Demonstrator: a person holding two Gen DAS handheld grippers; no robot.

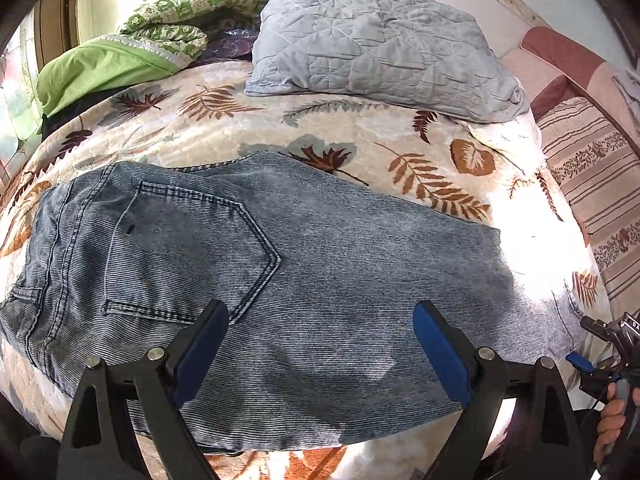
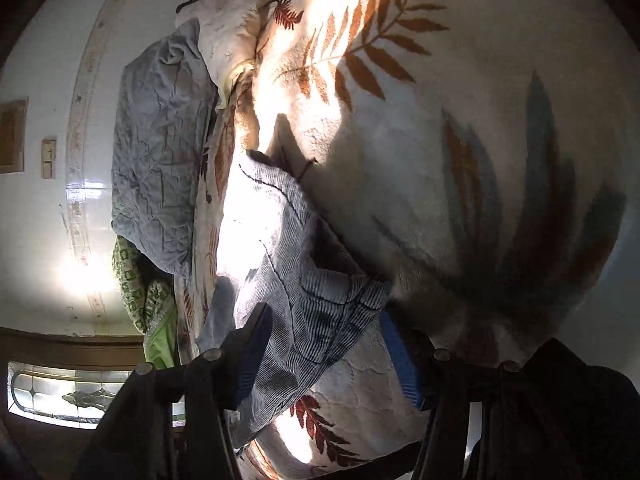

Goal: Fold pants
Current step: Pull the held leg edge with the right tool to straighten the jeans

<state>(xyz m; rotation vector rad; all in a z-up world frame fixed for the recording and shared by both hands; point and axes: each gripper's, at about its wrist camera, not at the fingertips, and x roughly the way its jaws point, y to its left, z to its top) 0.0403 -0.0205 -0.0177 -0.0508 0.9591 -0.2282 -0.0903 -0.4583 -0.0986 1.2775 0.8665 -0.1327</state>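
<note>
jeans (image 2: 304, 280) on leaf-print blanket (image 2: 440, 160), open jaws

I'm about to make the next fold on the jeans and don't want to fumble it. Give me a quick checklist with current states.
1. Left claw free: ok, it is open above the jeans with nothing between its blue pads.
2. Right claw lined up on cloth: ok, it is open around the jeans' end, pads not pressing.
3. Jeans lying flat: ok, in the left wrist view they are spread smooth, back pocket up.
4. Fold path: ok, the grey pillow and green bedding sit apart, at the far side of the leaf-print blanket.
5. Layers aligned at the right end: cannot tell, the cloth is bunched and half in glare.
</note>
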